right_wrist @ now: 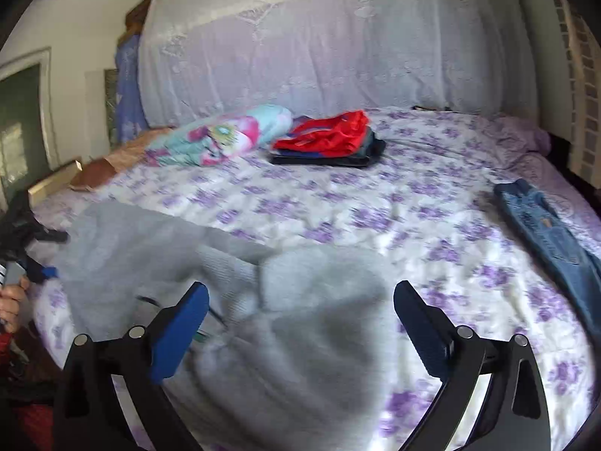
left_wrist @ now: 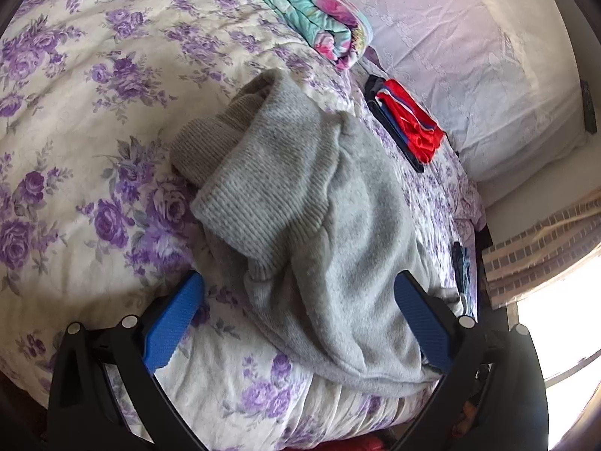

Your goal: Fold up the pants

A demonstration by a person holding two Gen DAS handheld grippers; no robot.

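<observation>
Grey knit sweatpants (left_wrist: 300, 210) lie crumpled on the floral bedspread (left_wrist: 75, 120), ribbed cuffs bunched toward the upper left in the left wrist view. My left gripper (left_wrist: 296, 312) is open, its blue fingers (left_wrist: 172, 323) spread on either side of the grey fabric near the bed's edge, holding nothing. In the right wrist view the sweatpants (right_wrist: 263, 319) spread across the near part of the bed. My right gripper (right_wrist: 300, 319) is open above them and empty. The left gripper also shows at the far left of that view (right_wrist: 33, 259), by the pants' edge.
A stack of folded clothes with a red garment on top (right_wrist: 330, 139) and a rolled teal and pink blanket (right_wrist: 221, 135) sit near the covered headboard (right_wrist: 338, 45). Blue jeans (right_wrist: 544, 225) lie at the bed's right side. A window and curtain (left_wrist: 544, 248) are to the right.
</observation>
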